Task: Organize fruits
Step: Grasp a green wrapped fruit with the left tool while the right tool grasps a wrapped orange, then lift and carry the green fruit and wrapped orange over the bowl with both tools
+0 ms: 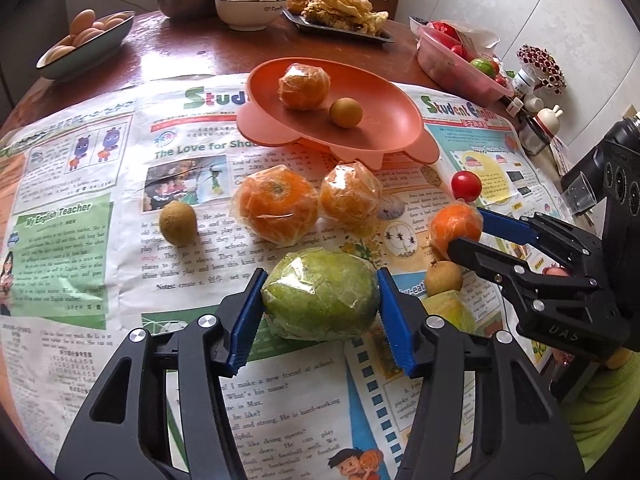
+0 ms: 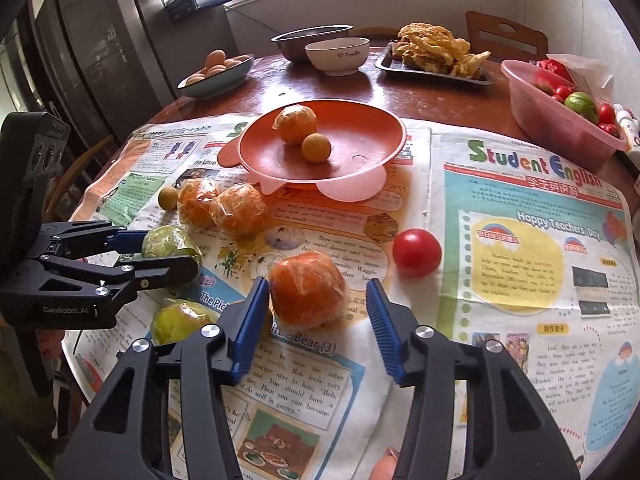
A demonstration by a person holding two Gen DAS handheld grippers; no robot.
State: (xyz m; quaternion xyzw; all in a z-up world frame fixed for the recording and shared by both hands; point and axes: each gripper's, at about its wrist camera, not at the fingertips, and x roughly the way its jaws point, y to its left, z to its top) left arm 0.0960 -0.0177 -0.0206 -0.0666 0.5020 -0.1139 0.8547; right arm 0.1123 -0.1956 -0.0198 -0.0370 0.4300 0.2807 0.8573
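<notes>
"Looking along the left fingers [image 1: 248, 312], what sits between them?" the first asks.

"A green fruit in clear wrap [image 1: 320, 300], lying on the newspaper [image 2: 520, 240] that covers the surface [image 1: 180, 52]. One blue pad is against each of its sides, so those fingers are clamped on it. It has not left the paper."

"And the right fingers [image 2: 248, 328]?"

"They straddle a wrapped orange [image 2: 308, 294], also on the newspaper. The left pad is against the orange's side, but a strip of paper shows between the right pad and the wrap. So they stand released around it, not gripping."

"What lies near that orange?"

"A red tomato [image 2: 417, 253] just beyond the right pad, apart from it. A second green fruit [image 2: 180, 320] lies to the left of those fingers."

"Where is the plate?"

"The orange-red plate [image 1: 384, 132] is farther back on the newspaper, beyond both pairs of fingers. It holds one wrapped orange and one small brown fruit, side by side. Two more wrapped oranges [image 1: 276, 204] lie touching each other between the plate and the green fruit."
</notes>
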